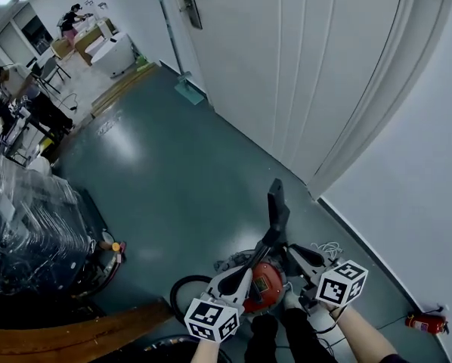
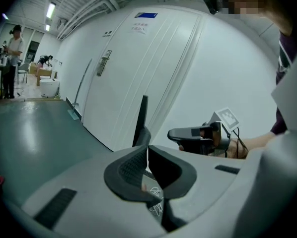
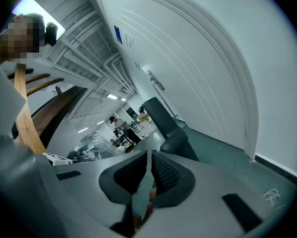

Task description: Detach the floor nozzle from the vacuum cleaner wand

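Note:
The vacuum cleaner's red body [image 1: 265,283] sits on the green floor just below me. A black wand part [image 1: 277,209] rises from it toward the white door. I cannot make out the floor nozzle in any view. My left gripper [image 1: 247,269] hangs shut over the left side of the red body, with nothing between its jaws [image 2: 147,155]. My right gripper [image 1: 294,251] is just right of the body, also shut and empty [image 3: 149,158]. In the left gripper view the wand [image 2: 141,117] stands ahead and the right gripper [image 2: 175,134] shows at its right. The right gripper view has the wand [image 3: 163,122] ahead.
A white door [image 1: 301,66] and wall stand close ahead. A red fire extinguisher [image 1: 425,323] lies by the wall at right. A wooden bench [image 1: 67,337] and plastic-wrapped goods [image 1: 29,233] fill the left. A black hose [image 1: 179,287] loops left of the vacuum. People work far back.

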The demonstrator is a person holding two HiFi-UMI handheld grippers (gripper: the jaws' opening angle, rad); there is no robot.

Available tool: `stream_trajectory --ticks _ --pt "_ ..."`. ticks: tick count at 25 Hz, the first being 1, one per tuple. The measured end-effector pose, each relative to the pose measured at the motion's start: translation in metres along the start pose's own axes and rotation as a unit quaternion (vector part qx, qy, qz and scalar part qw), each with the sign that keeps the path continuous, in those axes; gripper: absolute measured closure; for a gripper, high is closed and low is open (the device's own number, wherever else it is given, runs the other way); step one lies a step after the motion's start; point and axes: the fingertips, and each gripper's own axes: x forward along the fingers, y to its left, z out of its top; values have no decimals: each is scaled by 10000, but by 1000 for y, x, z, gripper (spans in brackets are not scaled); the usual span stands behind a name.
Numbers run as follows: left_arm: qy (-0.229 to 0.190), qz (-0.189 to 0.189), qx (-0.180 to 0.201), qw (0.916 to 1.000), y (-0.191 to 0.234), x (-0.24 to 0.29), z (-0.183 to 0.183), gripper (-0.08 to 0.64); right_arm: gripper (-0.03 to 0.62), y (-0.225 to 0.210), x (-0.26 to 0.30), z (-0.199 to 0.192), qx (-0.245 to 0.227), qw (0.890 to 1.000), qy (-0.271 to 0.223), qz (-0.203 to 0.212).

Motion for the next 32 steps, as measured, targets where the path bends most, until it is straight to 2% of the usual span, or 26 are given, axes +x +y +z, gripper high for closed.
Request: stream_trajectory --ticks 2,4,6,9,15,22,24,25,26,32 --pt "54 -2 118 9999 8 11 -11 549 568 -9 10 -6 145 9999 59 50" --pt "98 -13 231 9997 15 21 -22 515 550 -16 20 -12 258 9996 108 75" --pt "147 -35 362 9992 24 30 -33 462 511 -22 29 -19 395 9990 180 124" --pt "341 -97 579 9977 37 44 -52 420 446 -30 43 -27 678 9972 274 178" --pt "838 -514 981 9903 44 72 -84 359 391 -42 65 -32 1077 9932 404 168" --pt "1283 -863 1410 9779 40 98 -106 348 391 -43 83 -34 1331 9897 499 170" --pt "1289 -896 1409 9775 39 103 -106 360 392 -48 85 -30 1368 9895 460 82" --pt "1272 -901 1396 9779 40 104 -105 398 405 -50 85 -30 1354 9898 433 45" --pt "1259 -912 1383 9781 41 103 -105 405 407 -49 86 -30 1327 9903 411 19" --pt "1282 -992 1344 9776 41 105 -106 408 411 -54 86 -31 1349 9900 396 -75"
